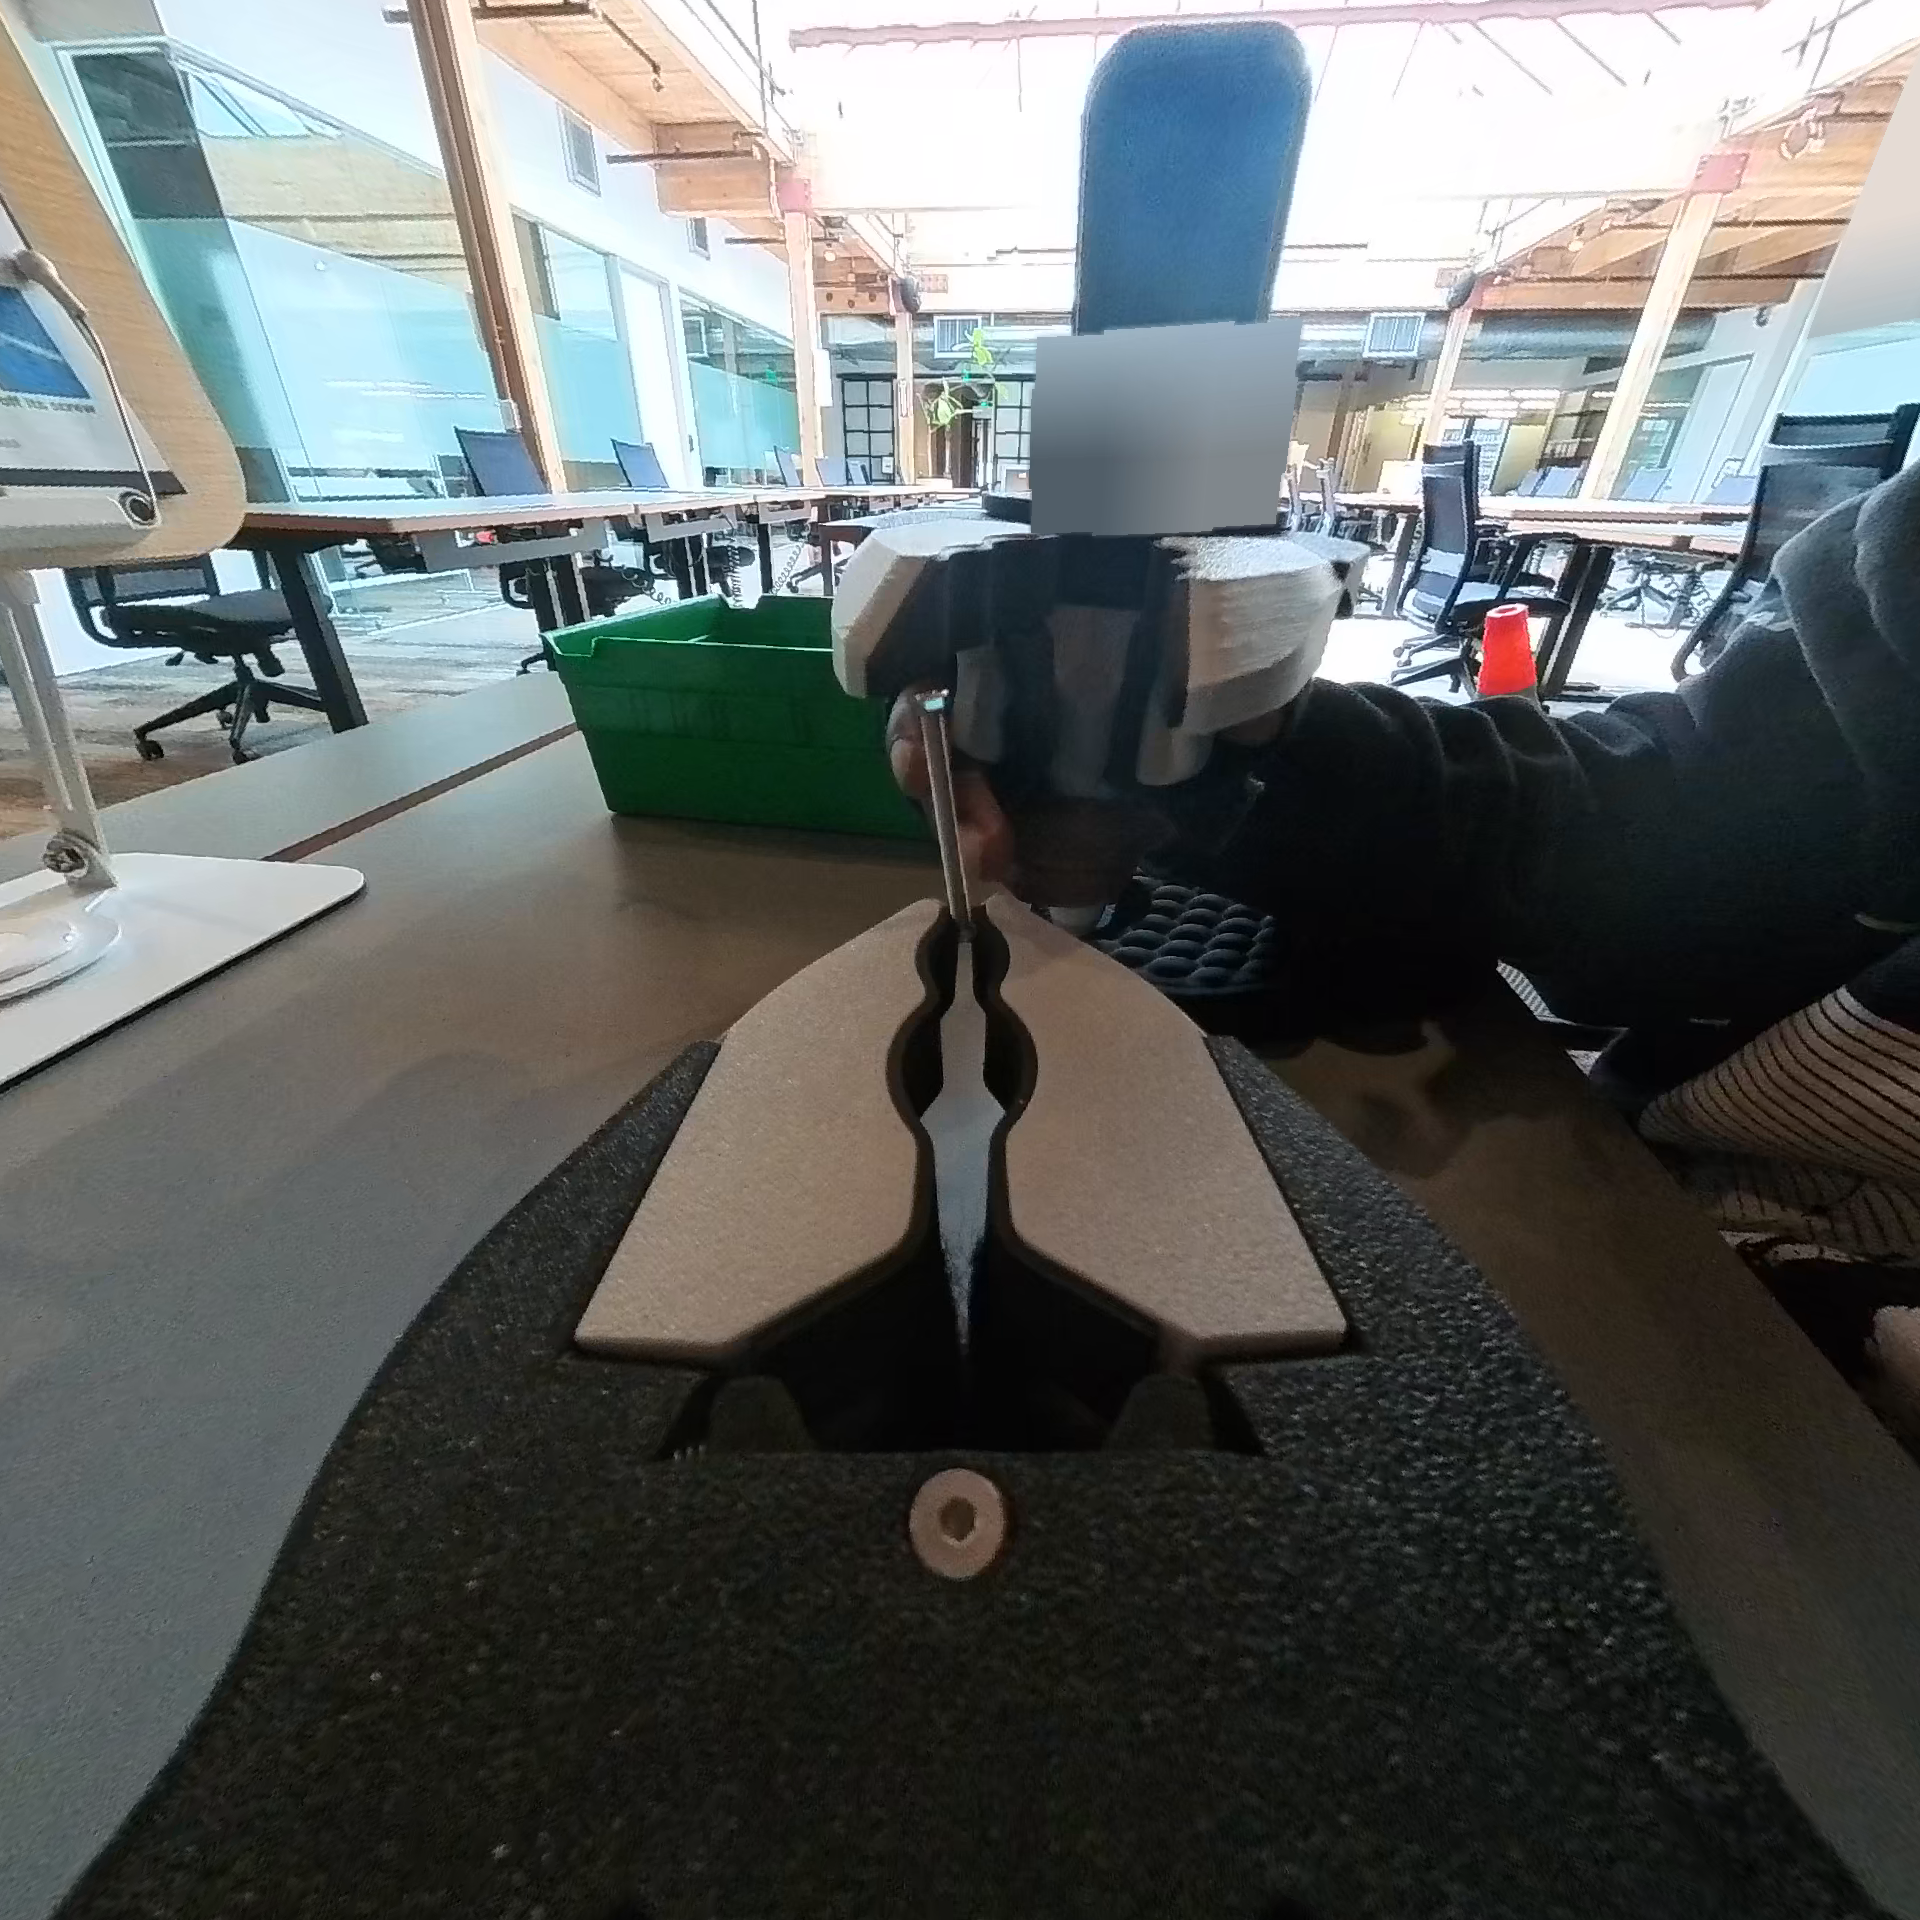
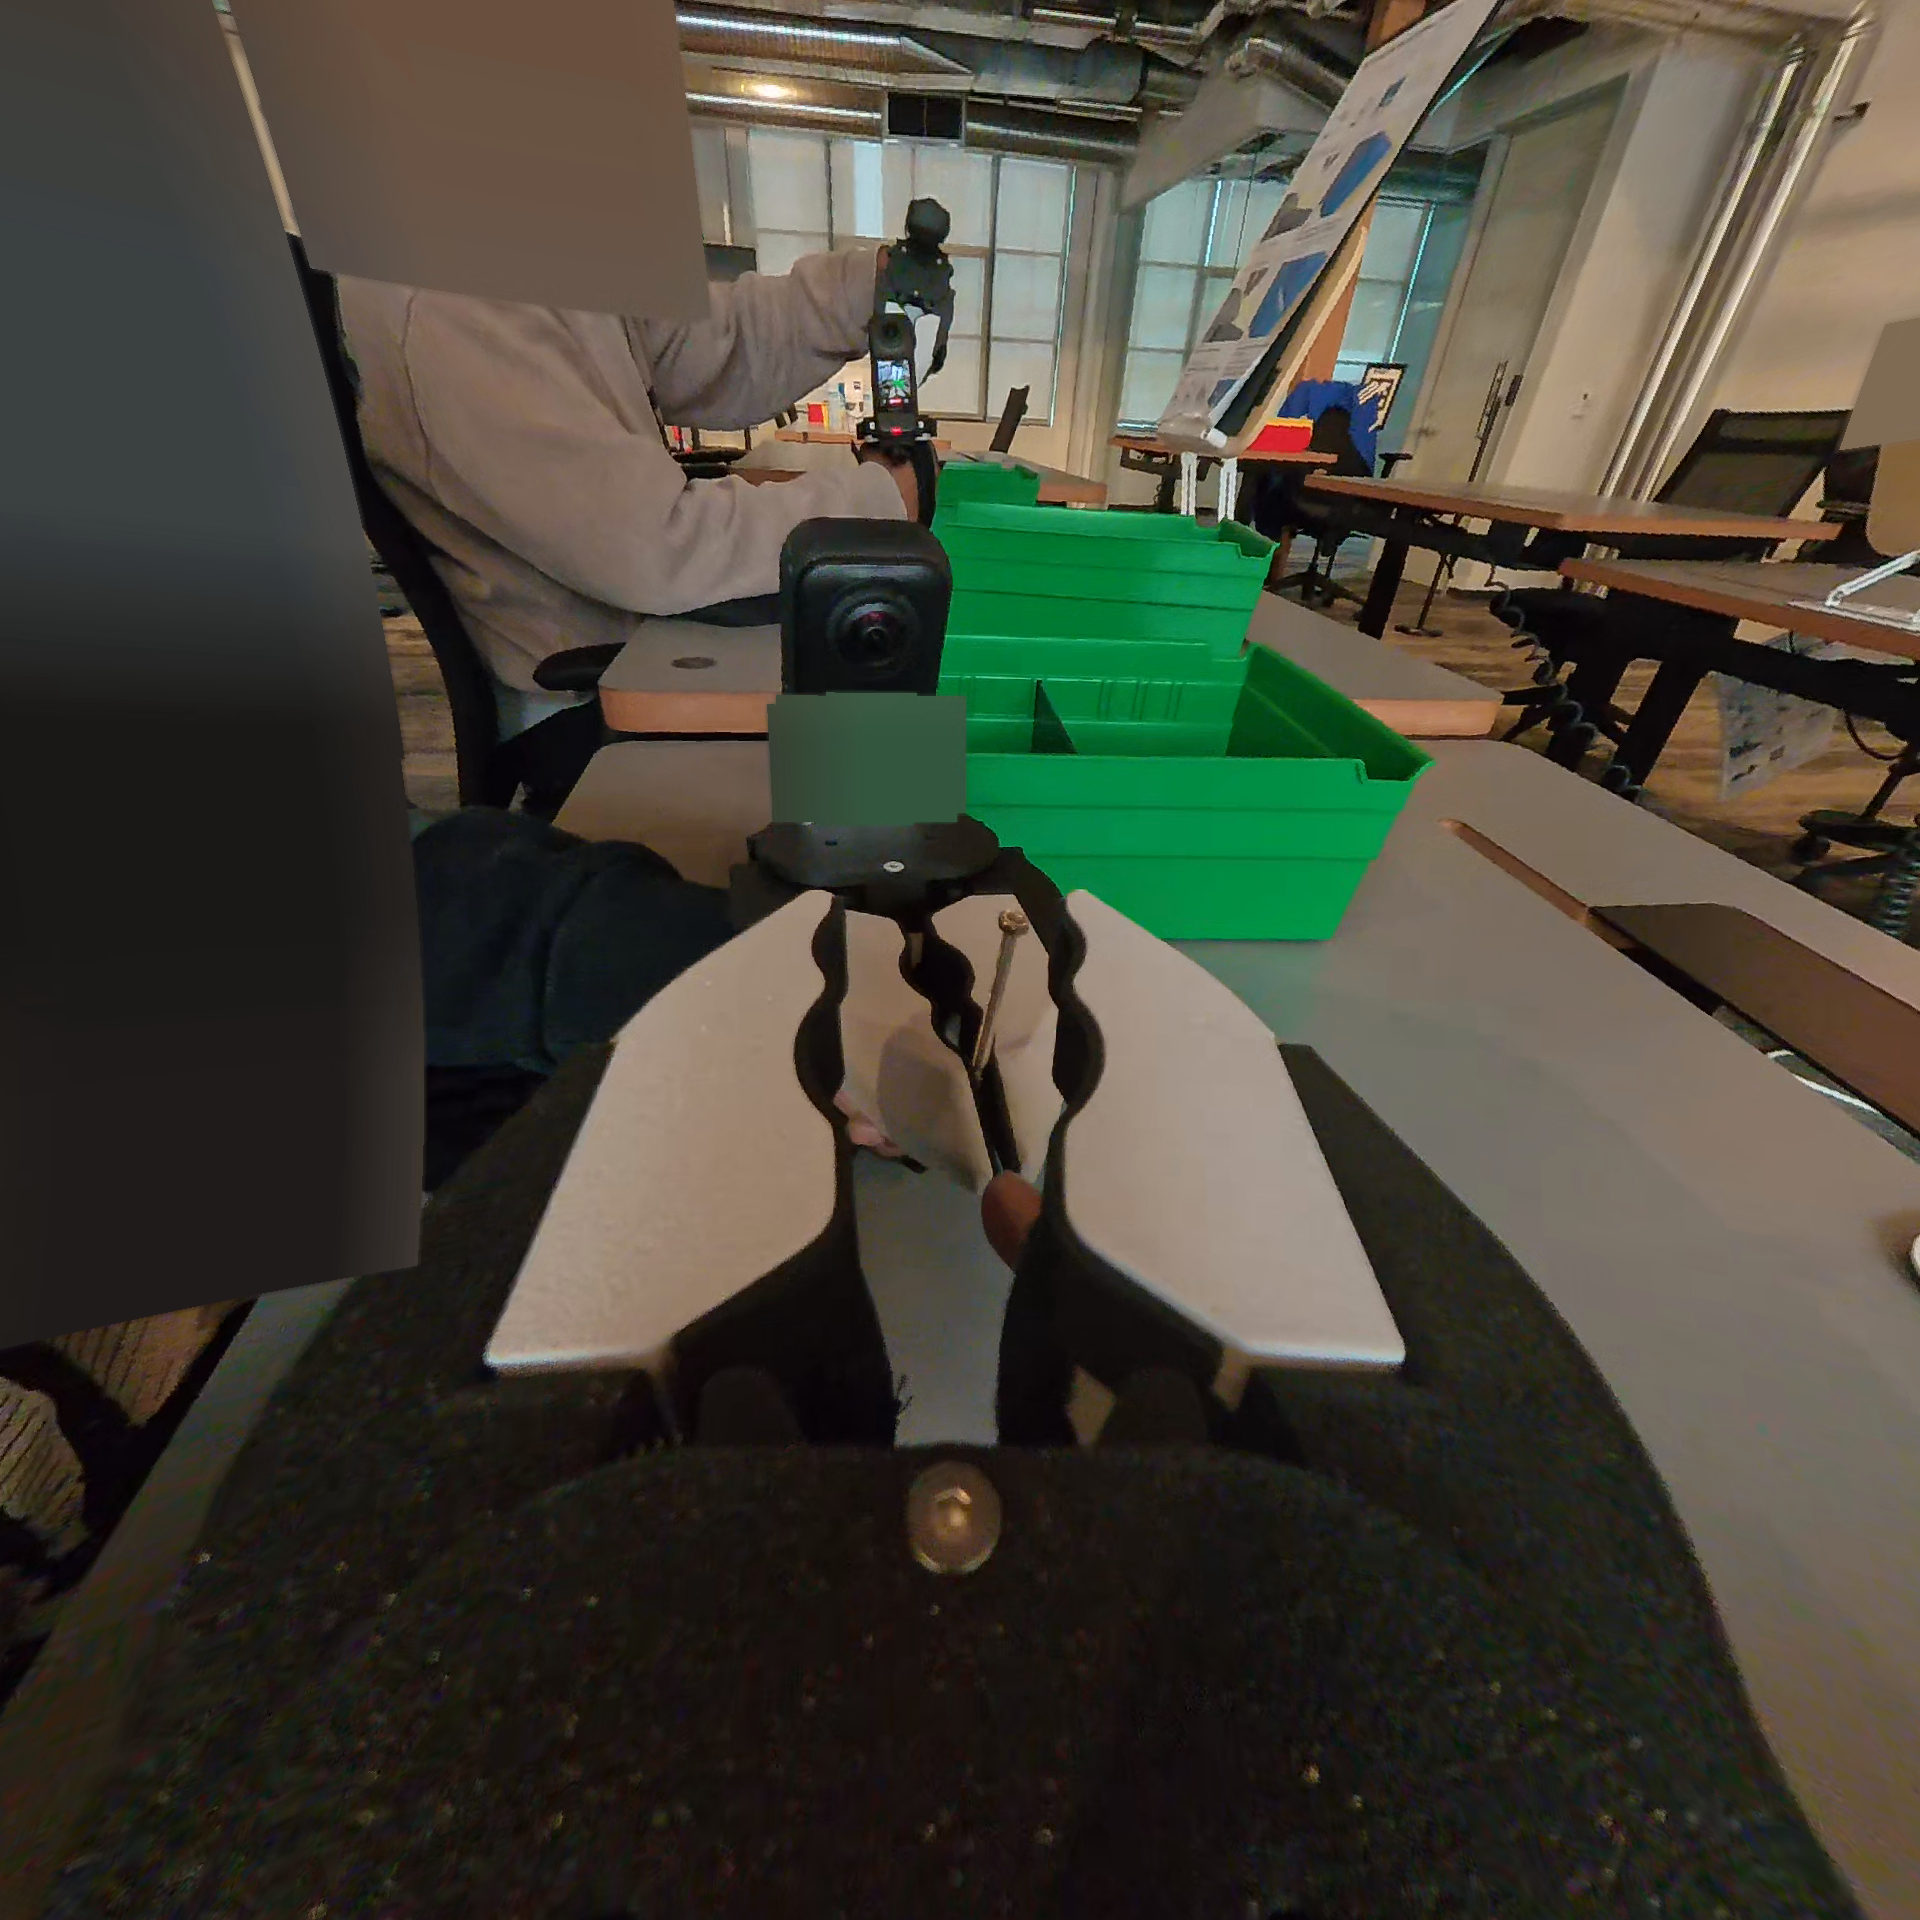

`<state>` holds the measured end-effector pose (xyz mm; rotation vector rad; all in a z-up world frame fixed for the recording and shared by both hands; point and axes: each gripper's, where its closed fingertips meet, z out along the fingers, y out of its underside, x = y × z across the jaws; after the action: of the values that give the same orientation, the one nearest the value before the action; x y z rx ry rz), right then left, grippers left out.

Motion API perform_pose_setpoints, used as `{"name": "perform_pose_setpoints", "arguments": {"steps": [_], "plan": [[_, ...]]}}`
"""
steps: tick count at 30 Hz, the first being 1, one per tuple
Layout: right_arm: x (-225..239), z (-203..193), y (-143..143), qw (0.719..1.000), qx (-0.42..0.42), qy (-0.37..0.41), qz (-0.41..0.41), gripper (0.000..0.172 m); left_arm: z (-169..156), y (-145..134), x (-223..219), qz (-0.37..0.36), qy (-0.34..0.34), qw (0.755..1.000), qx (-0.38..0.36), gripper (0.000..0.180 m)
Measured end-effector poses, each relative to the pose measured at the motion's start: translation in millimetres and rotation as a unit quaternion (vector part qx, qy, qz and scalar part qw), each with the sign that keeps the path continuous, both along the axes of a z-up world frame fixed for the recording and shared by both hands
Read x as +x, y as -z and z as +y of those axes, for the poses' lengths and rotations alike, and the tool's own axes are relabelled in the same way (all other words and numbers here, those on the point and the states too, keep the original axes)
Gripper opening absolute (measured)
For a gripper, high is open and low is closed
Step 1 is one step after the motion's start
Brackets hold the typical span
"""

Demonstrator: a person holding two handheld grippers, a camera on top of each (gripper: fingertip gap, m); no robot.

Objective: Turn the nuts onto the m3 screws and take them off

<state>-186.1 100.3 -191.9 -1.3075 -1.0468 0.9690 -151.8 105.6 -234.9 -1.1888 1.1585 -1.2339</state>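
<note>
The left gripper [image 1: 964, 928] pinches the lower end of a long thin silver metal screw [image 1: 948, 810], upright above the grey table [image 1: 416, 1039]; the right gripper [image 2: 951, 961] stands spread around its nut-topped end [image 2: 1013, 921], touching nothing; next, likely closing on the nut to turn it.

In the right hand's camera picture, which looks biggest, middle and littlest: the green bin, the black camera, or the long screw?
As they look in that view:
1. green bin
2. black camera
3. long screw, thin, though nearest to the lens
</note>
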Motion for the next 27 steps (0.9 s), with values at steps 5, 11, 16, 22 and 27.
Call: {"name": "perform_pose_setpoints", "arguments": {"steps": [5, 11, 16, 22, 27], "plan": [[-1.7, -5.4, -6.9, 1.0, 0.02, -0.011, 0.006, 0.034, -0.7, 2.4, 1.6, 0.008, 0.001, 1.0, 0.003, 0.002], [-6.1, -8.0, 2.3, 0.999, 0.02, -0.017, -0.025, 0.034, 0.0, 2.8, 1.8, 0.009, -0.001, 1.0, 0.002, 0.002], [-4.2, -6.0, 3.0, 0.999, 0.018, -0.012, -0.028, 0.031, 0.2, 3.5, 2.2, 0.012, -0.001, 1.0, 0.002, 0.002], [-4.3, -6.3, 2.3, 0.999, 0.029, -0.008, -0.034, 0.034, 0.7, 3.4, 1.9, 0.011, -0.002, 1.0, 0.001, 0.002], [1.4, -4.9, -9.8, 1.0, 0.023, -0.006, 0.001, 0.035, 0.8, 3.1, 1.7, 0.01, -0.002, 1.0, 0.0, 0.002]]}}
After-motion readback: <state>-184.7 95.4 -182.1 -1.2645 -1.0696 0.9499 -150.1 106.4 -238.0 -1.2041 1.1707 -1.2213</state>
